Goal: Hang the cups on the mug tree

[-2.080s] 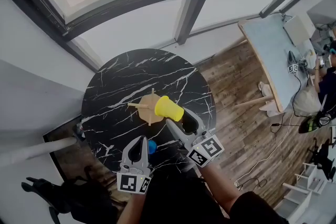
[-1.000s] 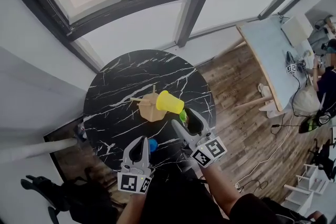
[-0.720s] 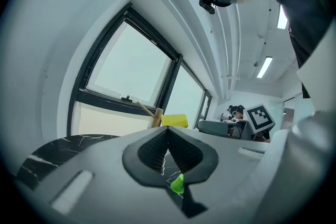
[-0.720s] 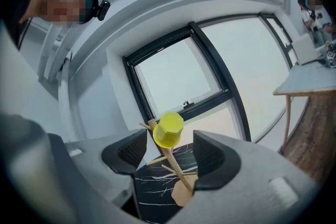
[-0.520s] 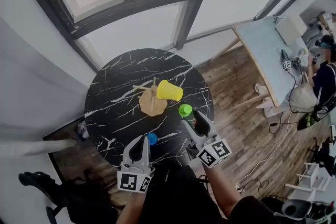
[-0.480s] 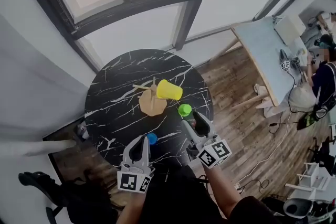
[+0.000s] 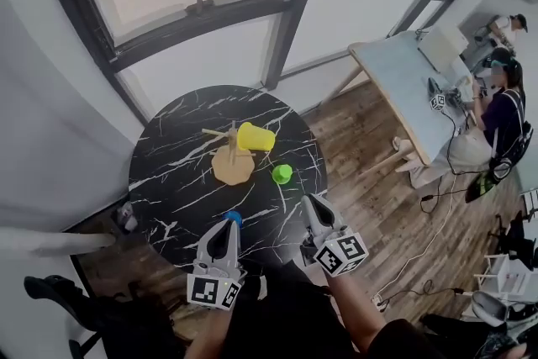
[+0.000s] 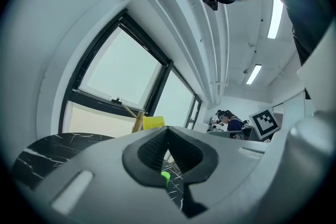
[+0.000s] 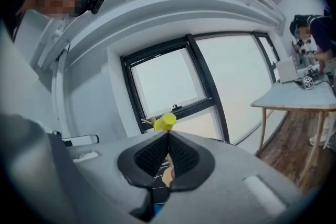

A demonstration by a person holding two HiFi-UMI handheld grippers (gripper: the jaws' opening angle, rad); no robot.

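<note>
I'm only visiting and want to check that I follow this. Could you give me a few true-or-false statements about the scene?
1. The yellow cup hangs on the mug tree. True.
2. The green cup lies on the floor. False: it is on the table.
3. The left gripper holds the blue cup. False: its jaws are shut on nothing, and the blue cup is on the table.
4. The table is round and black. True.
</note>
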